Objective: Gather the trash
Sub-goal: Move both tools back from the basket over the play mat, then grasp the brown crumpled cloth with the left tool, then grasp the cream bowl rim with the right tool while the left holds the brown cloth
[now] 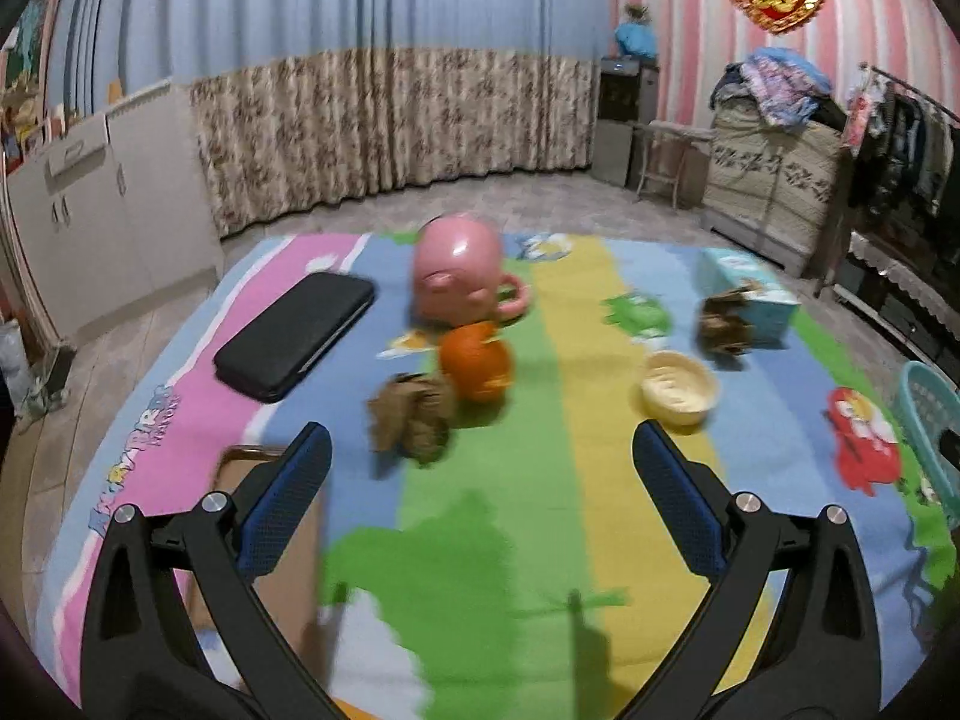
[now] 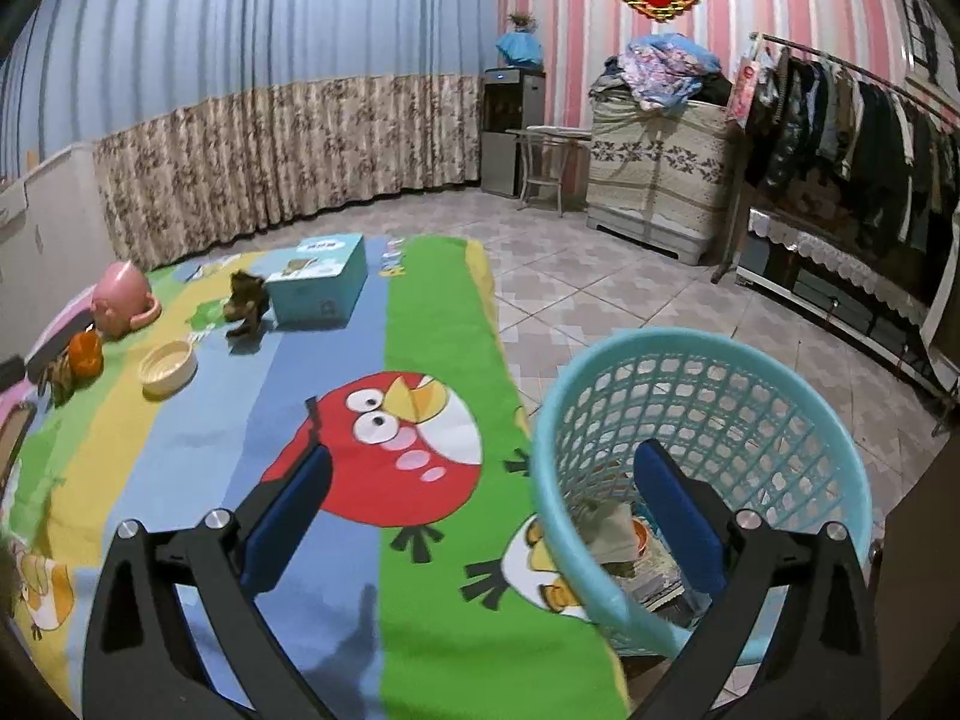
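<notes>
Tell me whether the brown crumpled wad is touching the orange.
Touching. In the left wrist view the brown crumpled wad presses against the lower left side of the orange, with no mat visible between them.

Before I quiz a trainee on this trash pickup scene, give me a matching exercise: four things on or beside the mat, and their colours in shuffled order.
Things:
1. basket
2. mug
3. case
4. bowl

Colours:
A. black
B. cream
C. turquoise
D. pink

Pairs: 1-C, 2-D, 3-A, 4-B
</notes>
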`<state>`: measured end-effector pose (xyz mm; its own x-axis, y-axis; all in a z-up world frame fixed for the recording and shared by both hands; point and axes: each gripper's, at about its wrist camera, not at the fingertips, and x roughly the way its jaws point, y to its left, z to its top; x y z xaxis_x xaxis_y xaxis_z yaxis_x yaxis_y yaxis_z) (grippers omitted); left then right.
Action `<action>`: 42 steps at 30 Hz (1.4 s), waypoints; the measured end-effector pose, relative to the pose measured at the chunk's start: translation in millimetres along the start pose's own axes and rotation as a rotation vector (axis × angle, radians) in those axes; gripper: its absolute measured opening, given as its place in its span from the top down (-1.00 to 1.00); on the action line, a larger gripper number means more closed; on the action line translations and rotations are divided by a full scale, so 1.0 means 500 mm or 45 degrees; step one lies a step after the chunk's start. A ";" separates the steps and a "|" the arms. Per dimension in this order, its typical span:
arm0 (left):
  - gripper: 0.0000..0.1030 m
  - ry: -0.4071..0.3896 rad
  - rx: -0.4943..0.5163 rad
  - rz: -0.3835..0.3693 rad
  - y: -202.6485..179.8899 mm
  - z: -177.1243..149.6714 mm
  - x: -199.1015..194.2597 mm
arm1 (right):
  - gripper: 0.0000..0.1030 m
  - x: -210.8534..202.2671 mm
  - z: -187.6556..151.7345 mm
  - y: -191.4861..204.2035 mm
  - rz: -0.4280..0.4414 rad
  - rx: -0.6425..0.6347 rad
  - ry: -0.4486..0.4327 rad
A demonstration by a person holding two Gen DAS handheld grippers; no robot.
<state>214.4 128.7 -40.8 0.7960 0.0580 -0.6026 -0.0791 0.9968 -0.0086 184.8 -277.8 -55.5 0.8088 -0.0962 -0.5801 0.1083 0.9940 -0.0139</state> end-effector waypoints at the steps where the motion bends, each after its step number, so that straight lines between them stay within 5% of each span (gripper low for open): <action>1: -0.88 0.012 -0.016 0.011 0.023 0.003 0.014 | -0.91 0.000 0.000 0.005 0.011 -0.001 0.007; 8: -0.83 0.082 0.013 -0.011 0.069 0.017 0.082 | -0.91 0.016 0.009 0.049 0.034 -0.023 0.038; 20: 0.17 0.188 0.042 -0.096 0.055 0.013 0.150 | -0.91 0.056 0.031 0.181 0.103 -0.126 0.074; 32: 0.20 -0.055 -0.158 -0.024 0.114 0.005 0.080 | -0.91 0.138 0.061 0.352 0.240 -0.200 0.161; 42: 0.20 -0.062 -0.175 -0.018 0.122 0.011 0.076 | -0.90 0.217 0.073 0.460 0.246 -0.330 0.283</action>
<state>243.1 191.9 -59.6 0.8255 0.0496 -0.5622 -0.1461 0.9810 -0.1280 318.6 -61.5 -91.9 0.6524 0.0789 -0.7538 -0.2058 0.9756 -0.0760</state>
